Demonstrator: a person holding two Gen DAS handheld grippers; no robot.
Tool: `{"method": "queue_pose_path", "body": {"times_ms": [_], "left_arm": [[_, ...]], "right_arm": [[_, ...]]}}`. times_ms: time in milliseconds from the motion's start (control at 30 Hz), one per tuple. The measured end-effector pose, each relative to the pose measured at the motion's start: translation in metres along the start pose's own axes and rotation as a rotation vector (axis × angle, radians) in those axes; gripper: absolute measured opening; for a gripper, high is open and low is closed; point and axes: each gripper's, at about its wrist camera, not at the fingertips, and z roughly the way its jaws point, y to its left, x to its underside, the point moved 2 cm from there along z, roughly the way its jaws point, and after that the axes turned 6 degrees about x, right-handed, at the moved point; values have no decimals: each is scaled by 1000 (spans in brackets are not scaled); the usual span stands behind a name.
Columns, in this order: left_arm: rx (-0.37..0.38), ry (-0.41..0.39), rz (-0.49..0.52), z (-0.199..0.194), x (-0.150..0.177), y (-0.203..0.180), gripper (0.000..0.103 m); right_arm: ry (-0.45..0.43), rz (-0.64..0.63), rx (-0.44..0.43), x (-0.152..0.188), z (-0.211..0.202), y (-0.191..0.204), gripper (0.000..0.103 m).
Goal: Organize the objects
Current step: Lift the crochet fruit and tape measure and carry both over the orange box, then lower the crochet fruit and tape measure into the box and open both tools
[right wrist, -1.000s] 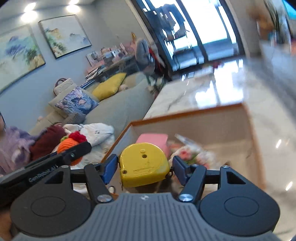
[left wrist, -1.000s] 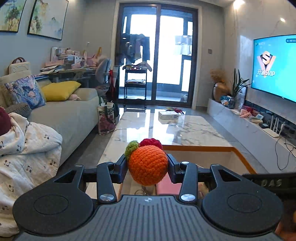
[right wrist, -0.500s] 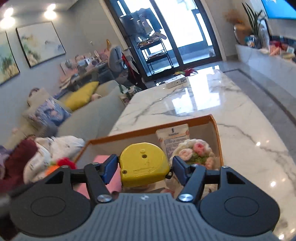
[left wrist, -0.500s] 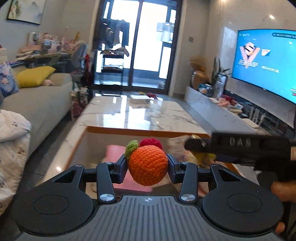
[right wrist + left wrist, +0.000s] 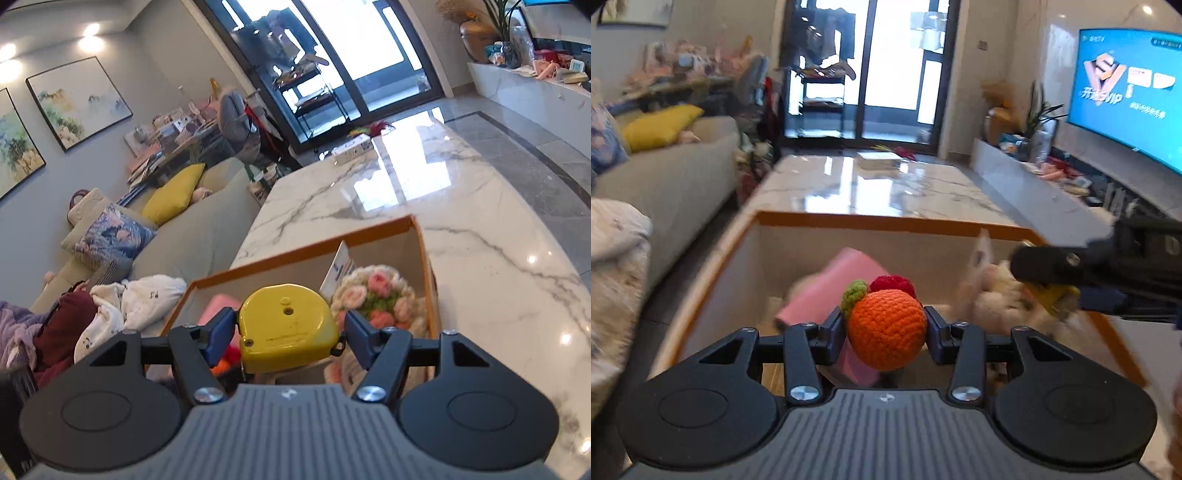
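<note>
My left gripper (image 5: 886,328) is shut on a crocheted orange fruit (image 5: 886,330) with a green and a red knob on top, and hangs over the near end of an orange-rimmed box (image 5: 886,219). In the right wrist view my right gripper (image 5: 288,328) is shut on a yellow tape measure (image 5: 286,325) above the same box (image 5: 369,229). Inside the box lie a pink pad (image 5: 834,284), a crocheted flower bunch (image 5: 373,299) and a white packet (image 5: 340,269). The right gripper's black body (image 5: 1108,266) reaches in from the right in the left wrist view.
The box stands on a marble coffee table (image 5: 461,206) with a small white box (image 5: 879,160) at its far end. A grey sofa (image 5: 672,173) with cushions and a white blanket (image 5: 140,302) runs along the left. A television (image 5: 1126,96) hangs at the right.
My left gripper has swung right and dropped over the box with the orange fruit in it. The right gripper has shifted over the box's right half, still with the tape measure.
</note>
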Motion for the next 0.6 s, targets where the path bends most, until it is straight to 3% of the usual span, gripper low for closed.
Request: {"method": "queue_pose_path", "body": {"times_ms": [67,167,400,600], "left_arm": [[-23,10,-17,0,-2,9,51],[12,27,-68,0,-4,16,51],[3,66,-31,5,1,8,51],[-9,153,-72,14,6,19,51]], "right_arm": [[12,-13,2,3,5,3,67],[30,-49,10,7,10,9,67],[64,-172,80,20,25,20,67],[87,-274,114,29,31,30,67]]}}
